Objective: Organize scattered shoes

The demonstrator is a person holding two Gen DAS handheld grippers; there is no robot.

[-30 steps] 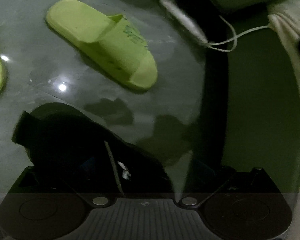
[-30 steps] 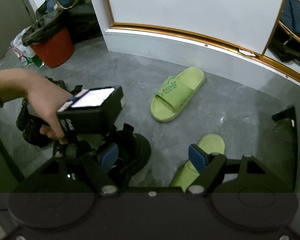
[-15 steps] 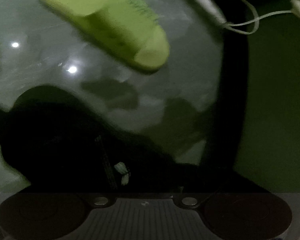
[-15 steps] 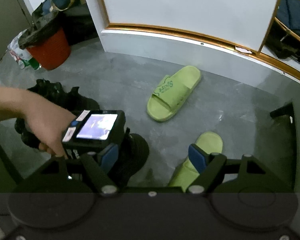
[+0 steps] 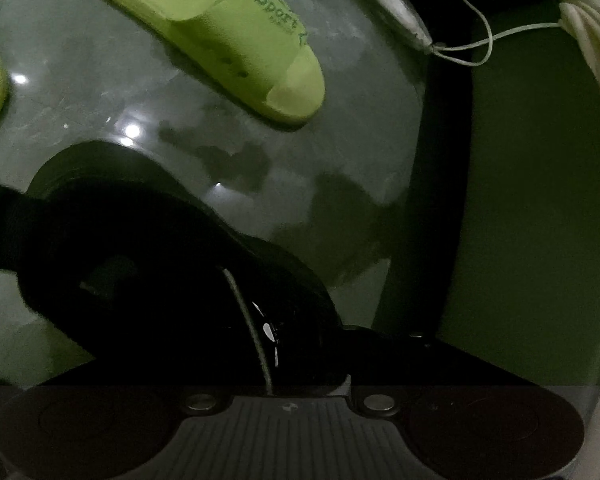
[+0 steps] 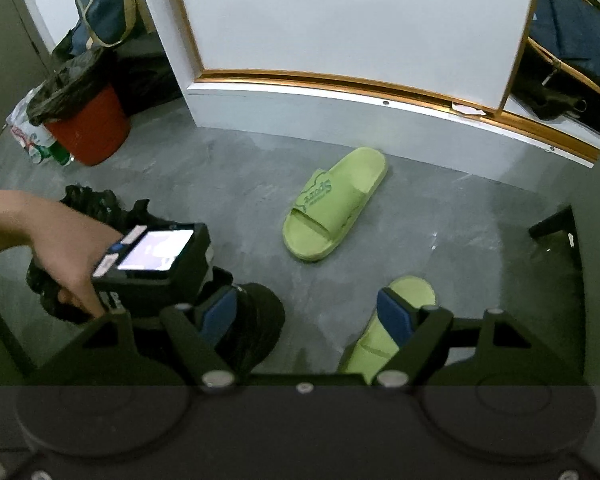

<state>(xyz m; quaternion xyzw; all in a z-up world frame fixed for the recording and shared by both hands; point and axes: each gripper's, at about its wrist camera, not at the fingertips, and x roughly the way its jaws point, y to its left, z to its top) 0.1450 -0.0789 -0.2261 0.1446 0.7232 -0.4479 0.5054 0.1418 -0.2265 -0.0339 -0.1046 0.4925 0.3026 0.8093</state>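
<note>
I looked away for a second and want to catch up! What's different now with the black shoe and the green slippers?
The left gripper closed its jaws on the black lace-up shoe; a second ago they stood wide open around it. The left hand dipped a little lower onto the shoe. The right gripper stayed open and still, and both lime-green rubber slippers lie where they did on the grey floor.

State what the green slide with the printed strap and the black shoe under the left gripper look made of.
Green slide: likely one-piece moulded foam or soft rubber, matte, with no seams and the strap lettering printed on.
Black shoe: matte black, probably fabric or synthetic; too dark to tell more.
</note>
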